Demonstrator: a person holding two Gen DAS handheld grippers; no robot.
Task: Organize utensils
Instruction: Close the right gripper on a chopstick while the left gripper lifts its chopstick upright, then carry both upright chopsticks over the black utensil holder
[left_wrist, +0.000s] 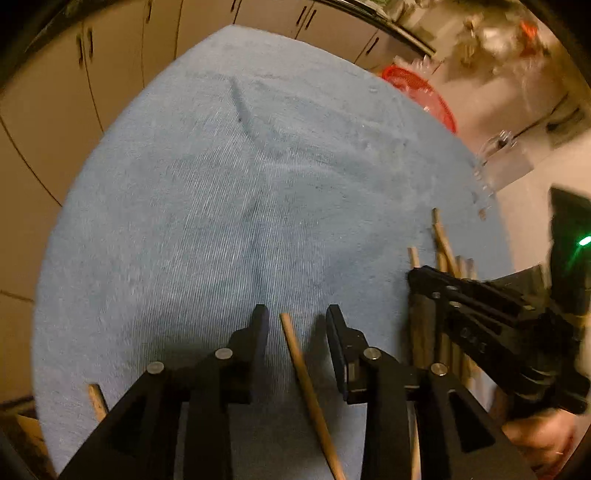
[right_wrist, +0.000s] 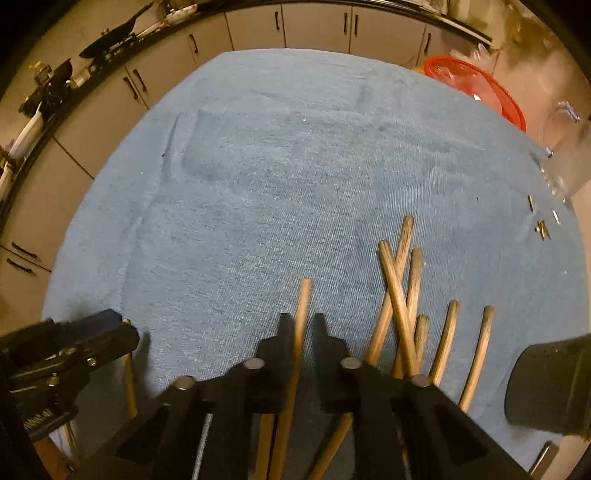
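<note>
Between right jaws, chopstick (right_wrist: 301, 321) points forward.

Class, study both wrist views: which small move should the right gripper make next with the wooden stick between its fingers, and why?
Probably lift it slightly. The right gripper looks shut on one wooden stick, separate from the crossed pile on the blue cloth. The left gripper stands open over another stick, so the right one seems ready to carry.

open blue cloth (right_wrist: 295, 166) ahead and left; crossed wooden handles (right_wrist: 400, 295) block the right, red basin (right_wrist: 480, 85) at far right edge.
</note>
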